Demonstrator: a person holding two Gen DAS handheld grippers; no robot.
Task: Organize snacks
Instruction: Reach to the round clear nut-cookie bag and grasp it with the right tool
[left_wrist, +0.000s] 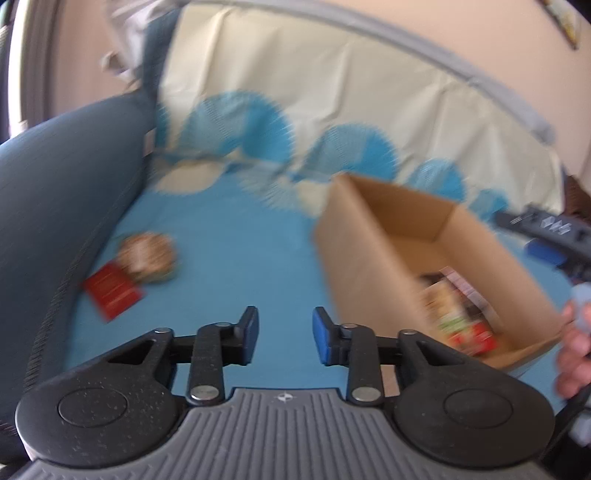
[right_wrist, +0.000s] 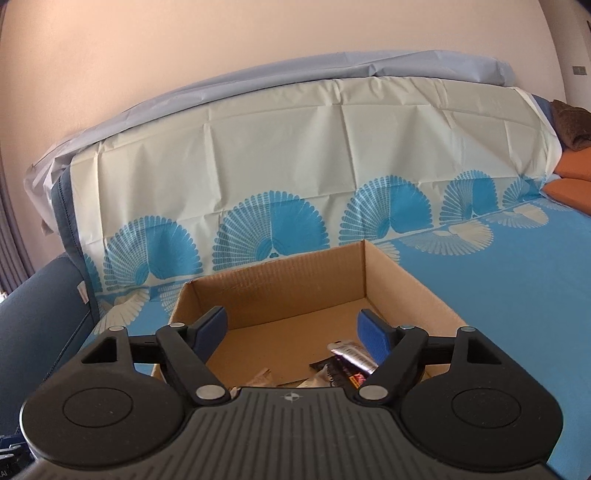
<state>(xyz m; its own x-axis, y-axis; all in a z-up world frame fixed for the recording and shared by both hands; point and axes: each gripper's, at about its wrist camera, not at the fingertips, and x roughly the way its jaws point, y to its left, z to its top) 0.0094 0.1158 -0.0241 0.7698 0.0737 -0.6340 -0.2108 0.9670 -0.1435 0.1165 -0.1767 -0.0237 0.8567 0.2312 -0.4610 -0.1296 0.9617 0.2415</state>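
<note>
While both sets of jaws stand empty, the step in hand looks like fetching the next loose snack, and that falls to the left gripper (left_wrist: 284, 332). Its jaws are parted a modest way, with only blue cloth (left_wrist: 236, 254) between the pads; nothing is held or touched. Ahead and to the left of them, well apart, lie a red packet (left_wrist: 112, 291) and a round brown-patterned snack (left_wrist: 149, 256), touching or overlapping at one corner, close against the dark cushion (left_wrist: 55, 206). The view is blurred, so what they are cannot be told more finely.

To do this well, I would pick one item, likely the red packet since it lies nearer, and widen the jaws before coming down, as the present gap looks narrow for it. A flat packet on soft cloth is best taken by an edge, pads straddling it, so the fabric is not pinched too. The round snack should be left undisturbed.

To the right of the left jaws sits the box (left_wrist: 373, 254), open-topped, with several wrappers at its near end; a hand (left_wrist: 574, 350) shows at the far right edge.

The right gripper (right_wrist: 293, 334) hovers above the near part of the box, its jaws wide apart and gripping nothing. Just below and between them lie dark and silver wrappers (right_wrist: 345, 363) on the box floor, not touching the pads as far as I can judge. Beyond, the rest of the box floor is bare.
</note>
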